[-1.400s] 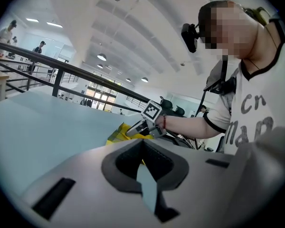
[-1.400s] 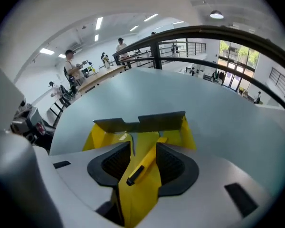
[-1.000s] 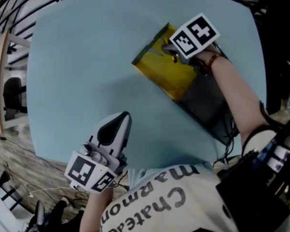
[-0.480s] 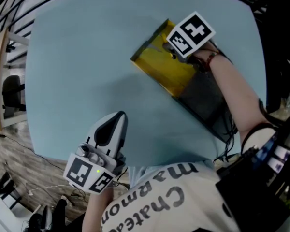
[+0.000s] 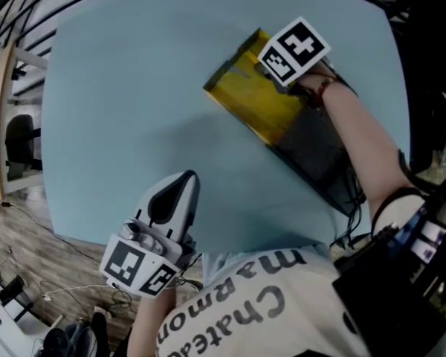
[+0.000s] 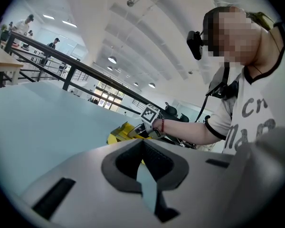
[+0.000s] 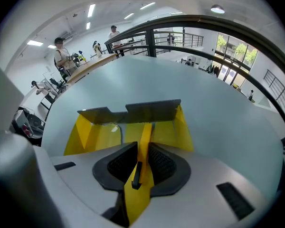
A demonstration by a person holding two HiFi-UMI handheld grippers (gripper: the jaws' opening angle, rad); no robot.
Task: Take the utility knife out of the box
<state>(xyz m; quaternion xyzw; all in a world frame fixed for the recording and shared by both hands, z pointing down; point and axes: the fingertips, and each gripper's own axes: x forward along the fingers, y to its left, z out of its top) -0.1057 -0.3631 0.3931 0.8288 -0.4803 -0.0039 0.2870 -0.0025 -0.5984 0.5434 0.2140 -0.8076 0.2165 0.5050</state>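
Utility knife [image 7: 145, 129] runs lengthwise between the right tool's [image 7: 143, 147] jaws, which have just been closing and now pinch it, its far end inside the yellow box [image 7: 85, 132]; the left tool [image 6: 142, 148], closed on nothing, sits well away.

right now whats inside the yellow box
A utility knife lies inside; the right gripper's jaws have just been closing on it. The gripper covers the box's near end.

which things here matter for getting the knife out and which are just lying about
In use: utility knife; yellow box; right gripper, jaws just closing, knife between them.
Just about: left gripper, shut and empty, at the table edge; floor cables; railing; people behind.
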